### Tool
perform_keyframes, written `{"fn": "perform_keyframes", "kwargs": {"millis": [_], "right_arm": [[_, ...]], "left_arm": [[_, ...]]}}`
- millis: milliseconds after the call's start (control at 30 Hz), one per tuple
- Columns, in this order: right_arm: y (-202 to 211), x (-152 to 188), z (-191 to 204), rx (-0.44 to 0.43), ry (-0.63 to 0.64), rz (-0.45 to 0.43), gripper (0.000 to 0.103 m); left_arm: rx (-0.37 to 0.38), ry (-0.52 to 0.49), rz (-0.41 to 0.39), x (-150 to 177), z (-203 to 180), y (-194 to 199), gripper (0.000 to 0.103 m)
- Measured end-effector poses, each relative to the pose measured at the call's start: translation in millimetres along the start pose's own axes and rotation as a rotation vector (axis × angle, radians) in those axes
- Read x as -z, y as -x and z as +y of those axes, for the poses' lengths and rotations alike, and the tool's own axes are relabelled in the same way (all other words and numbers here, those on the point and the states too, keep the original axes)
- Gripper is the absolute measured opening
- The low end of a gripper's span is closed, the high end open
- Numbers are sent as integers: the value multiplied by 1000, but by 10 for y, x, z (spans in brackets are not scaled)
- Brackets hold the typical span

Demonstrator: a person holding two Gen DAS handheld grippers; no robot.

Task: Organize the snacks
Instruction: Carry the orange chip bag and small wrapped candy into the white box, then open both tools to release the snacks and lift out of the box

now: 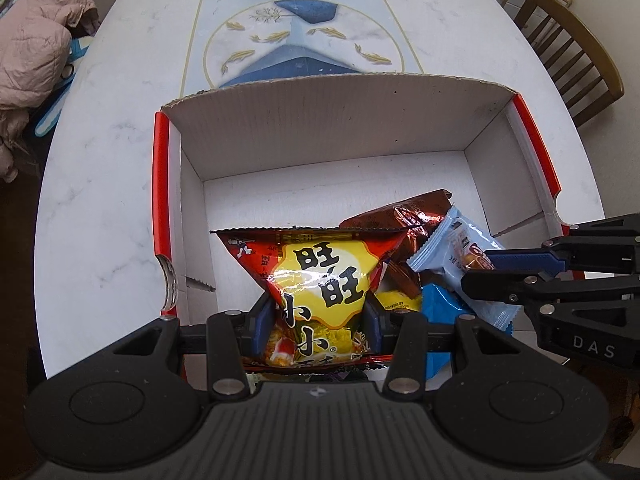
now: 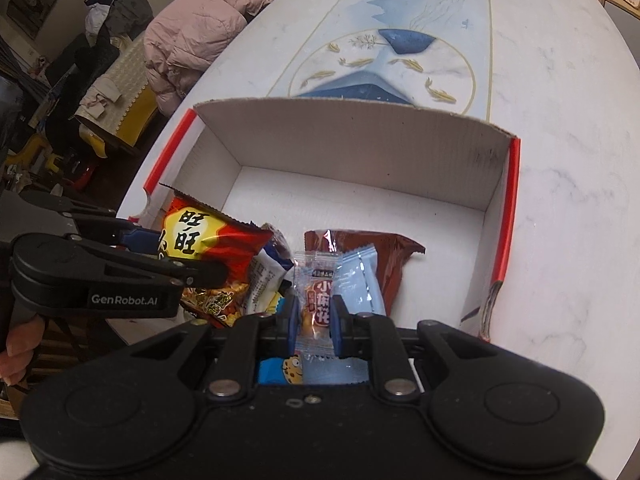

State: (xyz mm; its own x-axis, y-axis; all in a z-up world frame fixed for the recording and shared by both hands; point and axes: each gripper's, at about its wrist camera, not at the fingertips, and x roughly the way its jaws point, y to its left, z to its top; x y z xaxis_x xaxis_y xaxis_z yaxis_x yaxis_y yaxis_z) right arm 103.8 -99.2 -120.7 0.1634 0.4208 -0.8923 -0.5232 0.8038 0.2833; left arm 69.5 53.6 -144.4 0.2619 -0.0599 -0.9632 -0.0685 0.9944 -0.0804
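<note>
Two tools hung over the open cardboard box (image 1: 332, 120) on the bench (image 1: 104, 216), each carrying a snack to drop in. The left tool (image 1: 318, 320) pinched the red-and-yellow packet (image 1: 320, 276) mid-body; the right tool (image 2: 314, 320) gripped a small clear-and-blue sachet (image 2: 318, 296) — both packets just above the heap already inside.
</note>
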Motion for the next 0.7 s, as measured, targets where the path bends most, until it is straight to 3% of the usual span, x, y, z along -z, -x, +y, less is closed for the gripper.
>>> {"fn": "perform_keyframes", "kwargs": {"millis": [467, 700], "right_arm": [[1, 85, -2, 14, -31, -17, 16], [43, 141, -14, -3, -64, -32, 22]], "left_arm": [[-6, -20, -42, 92, -35, 26, 46], [4, -23, -75, 155, -36, 98, 51]]}}
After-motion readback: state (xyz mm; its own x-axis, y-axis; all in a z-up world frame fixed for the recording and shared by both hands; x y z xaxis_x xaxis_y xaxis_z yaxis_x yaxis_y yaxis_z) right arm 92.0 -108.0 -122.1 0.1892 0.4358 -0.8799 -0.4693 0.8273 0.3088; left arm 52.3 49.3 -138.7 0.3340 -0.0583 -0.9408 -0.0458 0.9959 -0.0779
